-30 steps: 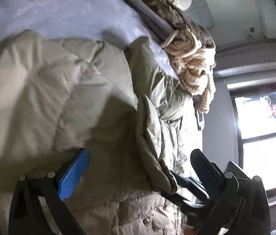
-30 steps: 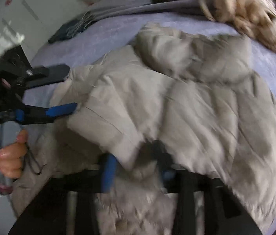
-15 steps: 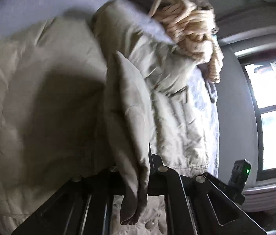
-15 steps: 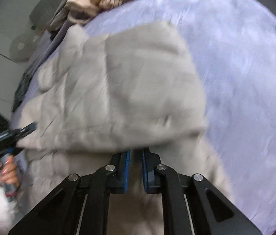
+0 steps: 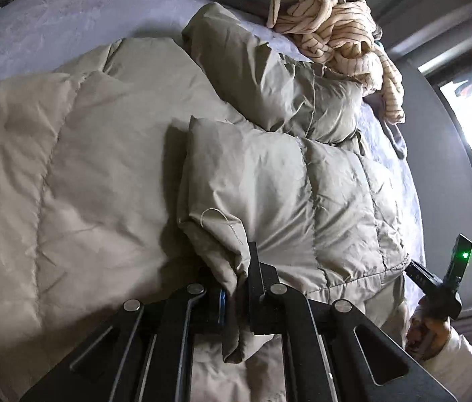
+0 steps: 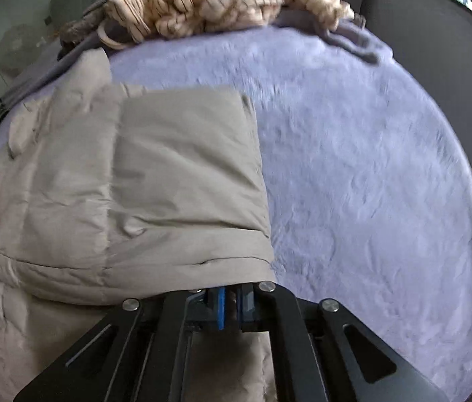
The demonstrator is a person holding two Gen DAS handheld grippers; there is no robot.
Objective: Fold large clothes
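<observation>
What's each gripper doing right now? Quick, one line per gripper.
Left gripper: shut on a fold of the beige puffer jacket.
Right gripper: just closed, shut on the jacket's edge.

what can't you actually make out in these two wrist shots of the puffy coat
- Left wrist view: the left gripper fingertips, buried in a fold of the coat.
- Right wrist view: the right gripper fingers' hold on the coat, hidden under its overhanging hem.
- Both views: the coat's lower part, cut off by the bottom edge and the gripper frames.
- Right wrist view: the purple blanket, smeared by motion blur.
</observation>
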